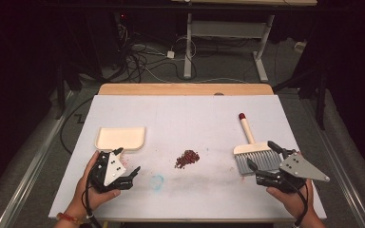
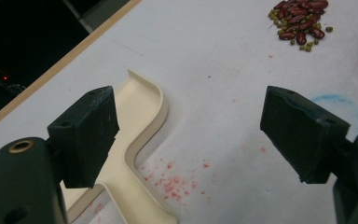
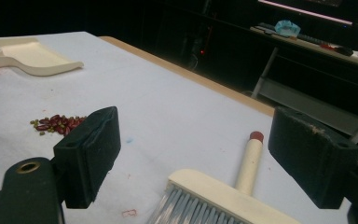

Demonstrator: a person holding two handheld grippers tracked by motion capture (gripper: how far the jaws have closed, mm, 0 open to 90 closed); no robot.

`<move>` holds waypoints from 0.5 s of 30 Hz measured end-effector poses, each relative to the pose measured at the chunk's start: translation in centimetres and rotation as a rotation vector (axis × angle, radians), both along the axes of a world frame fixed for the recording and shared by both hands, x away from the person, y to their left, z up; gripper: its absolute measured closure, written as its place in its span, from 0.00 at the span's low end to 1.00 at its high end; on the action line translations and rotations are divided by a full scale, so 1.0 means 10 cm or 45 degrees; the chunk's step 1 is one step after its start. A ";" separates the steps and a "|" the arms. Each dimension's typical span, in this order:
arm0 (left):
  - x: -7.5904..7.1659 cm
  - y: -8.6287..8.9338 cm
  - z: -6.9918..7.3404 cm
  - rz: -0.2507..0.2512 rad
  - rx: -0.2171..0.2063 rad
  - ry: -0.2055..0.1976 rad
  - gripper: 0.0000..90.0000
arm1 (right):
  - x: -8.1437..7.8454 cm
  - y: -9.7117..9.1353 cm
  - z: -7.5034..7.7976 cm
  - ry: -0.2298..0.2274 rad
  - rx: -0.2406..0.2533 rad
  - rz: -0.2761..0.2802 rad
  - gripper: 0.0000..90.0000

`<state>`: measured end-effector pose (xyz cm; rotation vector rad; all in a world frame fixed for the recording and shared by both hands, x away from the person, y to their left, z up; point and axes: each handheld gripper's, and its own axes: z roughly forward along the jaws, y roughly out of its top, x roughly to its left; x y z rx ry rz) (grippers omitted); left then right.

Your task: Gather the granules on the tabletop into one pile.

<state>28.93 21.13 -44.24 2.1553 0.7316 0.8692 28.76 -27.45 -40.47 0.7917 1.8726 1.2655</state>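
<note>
Between dustpan [image 1: 120, 138] and brush [image 1: 253, 154] lie beans [image 1: 187, 158].

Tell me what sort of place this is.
Probably a lab or recording workspace, not a home: a white-covered table stands in a dark room, loose cables trail over the floor, and a height-adjustable desk frame stands behind.
</note>
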 end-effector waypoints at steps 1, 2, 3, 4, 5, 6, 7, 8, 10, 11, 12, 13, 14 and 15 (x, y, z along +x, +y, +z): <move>0.00 0.00 0.00 0.002 0.005 -0.002 0.21 | 0.00 0.00 0.00 -0.001 0.005 0.000 0.20; 0.00 0.00 0.00 0.003 0.002 -0.002 0.21 | 0.00 -0.01 0.00 -0.001 0.006 -0.001 0.20; 0.00 0.00 0.01 0.004 -0.003 -0.002 0.21 | 0.00 -0.01 0.01 -0.001 0.004 -0.002 0.20; 0.00 0.00 0.01 0.004 0.000 -0.003 0.21 | 0.00 -0.02 0.01 -0.002 0.008 -0.001 0.20; 0.00 0.00 0.01 0.003 0.002 -0.004 0.21 | 0.00 -0.03 0.01 -0.005 0.008 -0.002 0.20; 0.00 0.00 0.01 0.000 0.002 -0.003 0.21 | 0.00 -0.03 0.02 -0.005 0.013 -0.007 0.20; 0.00 -0.01 0.00 -0.002 0.007 -0.001 0.21 | 0.00 -0.04 0.03 -0.005 0.014 -0.008 0.20; 0.00 -0.01 0.00 -0.002 0.008 -0.002 0.21 | -0.01 -0.05 0.03 -0.007 0.017 -0.013 0.20; 0.00 -0.01 0.00 -0.002 0.011 0.000 0.21 | 0.00 -0.06 0.03 -0.011 0.010 -0.017 0.20; 0.00 -0.01 0.00 -0.003 0.012 0.002 0.21 | 0.00 -0.06 0.03 -0.011 0.000 -0.018 0.20; 0.01 -0.02 -0.01 -0.003 0.012 0.001 0.21 | 0.01 -0.05 0.02 -0.006 -0.005 -0.024 0.20; 0.00 -0.02 -0.01 -0.003 0.011 0.000 0.21 | 0.02 -0.05 0.01 -0.002 -0.020 -0.023 0.20; 0.00 -0.02 -0.01 -0.004 0.010 0.000 0.21 | 0.02 -0.05 0.00 0.000 -0.025 -0.029 0.21; 0.00 -0.02 -0.01 -0.004 0.009 0.000 0.21 | 0.03 -0.06 -0.01 0.004 -0.033 -0.030 0.21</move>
